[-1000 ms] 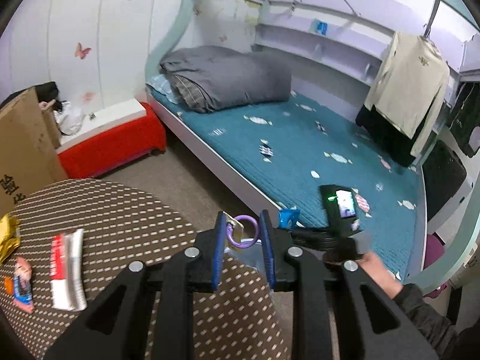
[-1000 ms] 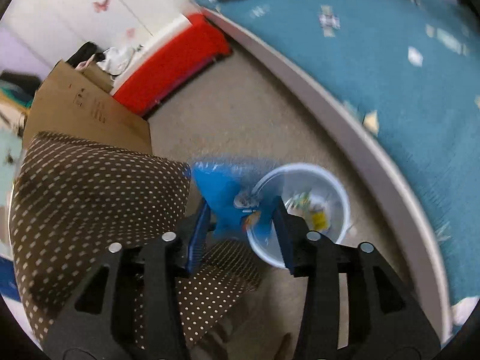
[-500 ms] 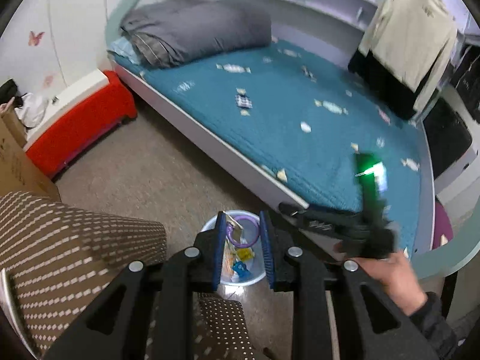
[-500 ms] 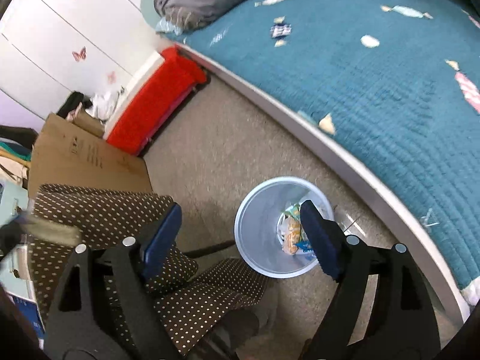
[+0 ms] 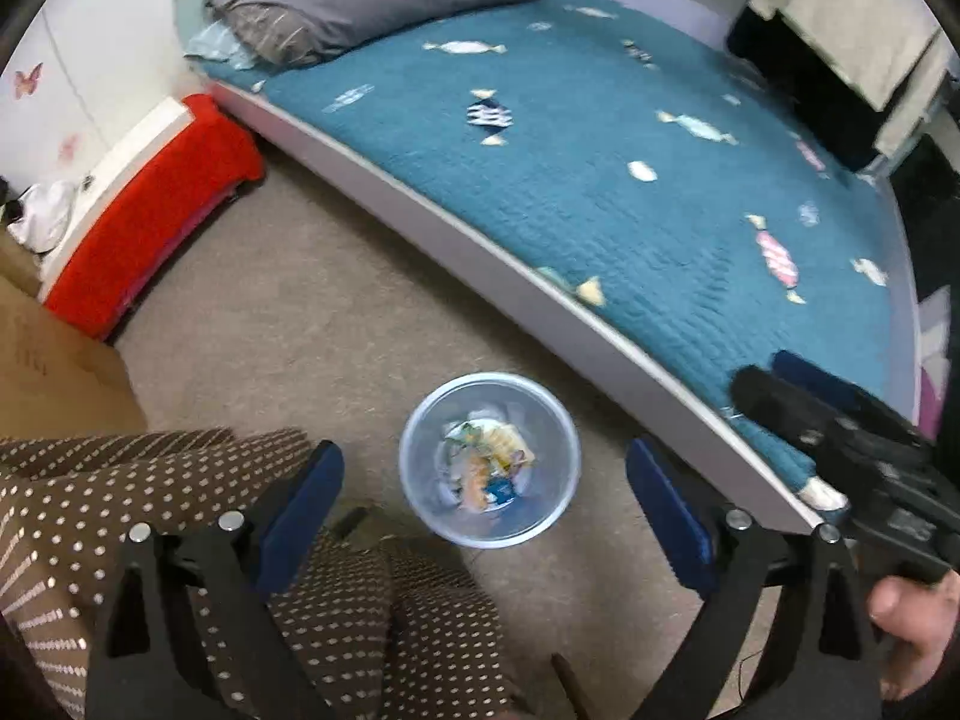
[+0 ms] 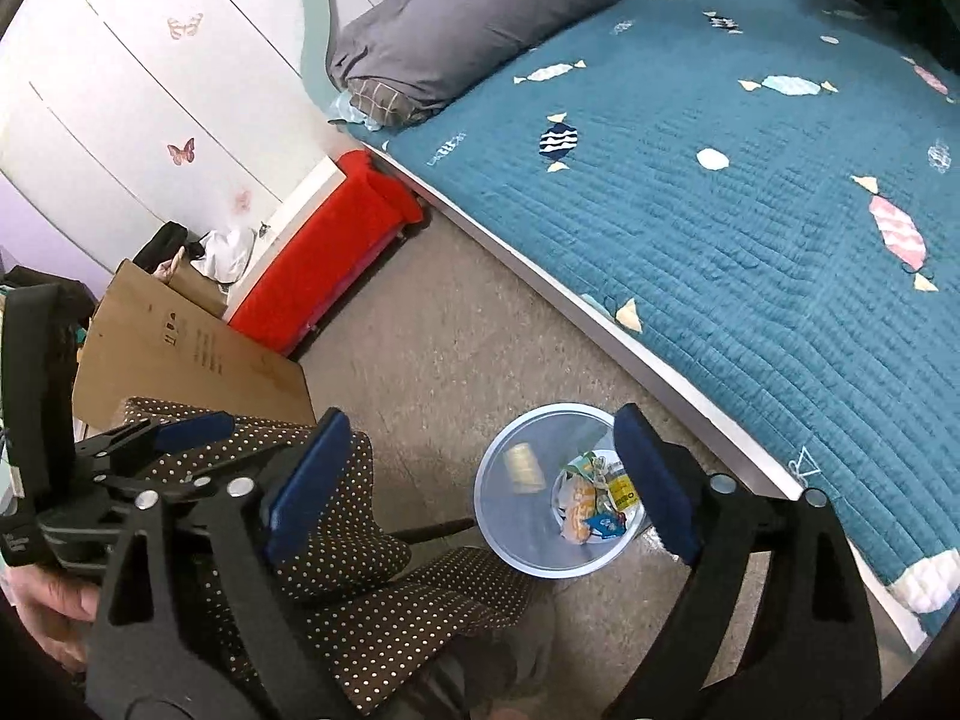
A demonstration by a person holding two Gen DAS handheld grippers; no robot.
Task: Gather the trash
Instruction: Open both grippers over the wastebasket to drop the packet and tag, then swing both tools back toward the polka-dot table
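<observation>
both tools just finished opening, left tool (image 5: 483,498) and right tool (image 6: 480,480) spread wide with nothing between. the crumpled snack wrappers (image 5: 489,468) sit in the pale translucent plastic bin (image 5: 420,420) on the floor near the bed: light, crinkly, slippery, so pinch a folded edge.

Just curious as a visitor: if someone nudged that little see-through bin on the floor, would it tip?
Probably easily. The bin looks like thin translucent plastic, so likely light. Only a few wrappers lie inside, adding little weight. It might slide on the floor.

Both wrist views steeply downward over one bin (image 5: 489,459) beside bed (image 6: 750,192)
</observation>
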